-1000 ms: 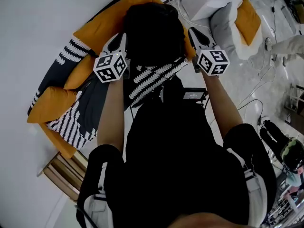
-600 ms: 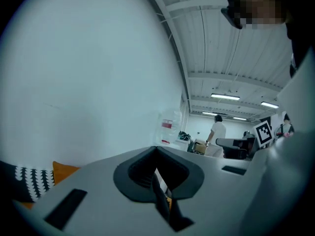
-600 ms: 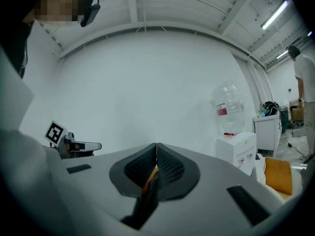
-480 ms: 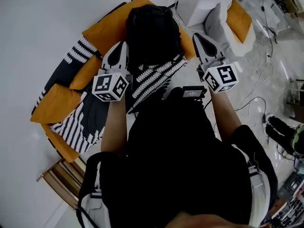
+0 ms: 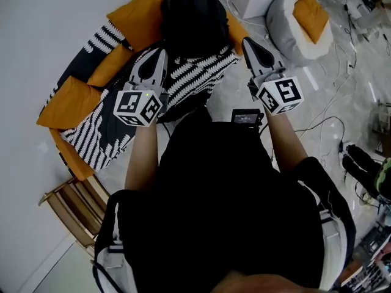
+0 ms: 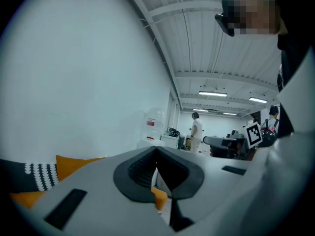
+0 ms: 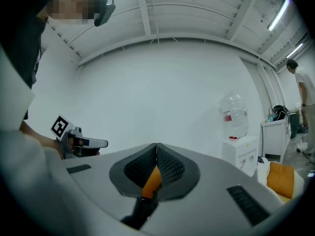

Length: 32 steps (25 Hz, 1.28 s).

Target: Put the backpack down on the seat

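The jaws of the left gripper (image 6: 156,150) are pressed together, ribbed pads meeting along one line, with nothing between them. The jaws of the right gripper (image 7: 156,146) are likewise closed and empty; the orange seen in the small gap below their tips is upholstery lying beyond them.

The black backpack (image 5: 192,17) sits ahead of both pairs of jaws and between their lines of aim, apart from each tip. It rests on the orange seat (image 5: 137,17), upright against the backrest. A black-and-white striped throw (image 5: 201,78) spreads over the seat from the foot of the backpack back towards the jaws. The left jaws hang over its edge, though I cannot tell whether they touch it. The right jaws are off the seat's side, over the floor.

Outward of the left jaws lies an orange cushion (image 5: 64,102), and behind them, near the person's elbow, stands a wooden slatted chair (image 5: 67,203). Outward of the right jaws sits a pale beanbag (image 5: 287,29), with cables (image 5: 330,124) trailing across the floor behind it. Far ahead of the right jaws a water dispenser (image 7: 236,132) stands against the wall.
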Each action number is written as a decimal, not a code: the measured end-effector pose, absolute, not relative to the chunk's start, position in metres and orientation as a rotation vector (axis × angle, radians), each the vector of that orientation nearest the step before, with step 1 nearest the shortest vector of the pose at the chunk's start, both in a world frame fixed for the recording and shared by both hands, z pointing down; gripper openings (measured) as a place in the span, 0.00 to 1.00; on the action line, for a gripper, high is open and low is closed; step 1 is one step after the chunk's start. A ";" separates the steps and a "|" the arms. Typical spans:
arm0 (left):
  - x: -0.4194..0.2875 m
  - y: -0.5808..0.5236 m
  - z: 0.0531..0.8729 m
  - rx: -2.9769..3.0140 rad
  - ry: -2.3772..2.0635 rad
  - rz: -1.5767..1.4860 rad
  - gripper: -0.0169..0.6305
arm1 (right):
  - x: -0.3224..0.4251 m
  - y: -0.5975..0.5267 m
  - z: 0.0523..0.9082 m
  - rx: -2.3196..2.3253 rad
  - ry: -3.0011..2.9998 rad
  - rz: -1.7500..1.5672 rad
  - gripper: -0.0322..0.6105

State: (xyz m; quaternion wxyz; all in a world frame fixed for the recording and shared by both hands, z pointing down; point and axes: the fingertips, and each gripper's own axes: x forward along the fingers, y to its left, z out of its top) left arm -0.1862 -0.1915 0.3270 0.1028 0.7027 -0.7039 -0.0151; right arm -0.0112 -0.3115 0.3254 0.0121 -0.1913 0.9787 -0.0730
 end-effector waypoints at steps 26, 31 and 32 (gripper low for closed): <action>-0.017 0.005 0.329 2.132 -2.049 -0.036 0.05 | 0.137 -0.099 0.358 -0.655 3.113 -0.404 0.10; -0.022 0.047 0.325 2.153 -2.016 -0.049 0.05 | 0.136 -0.060 0.354 -0.757 3.089 -0.442 0.10; -0.024 0.057 0.325 2.152 -2.013 -0.050 0.05 | 0.134 -0.050 0.354 -0.769 3.088 -0.444 0.10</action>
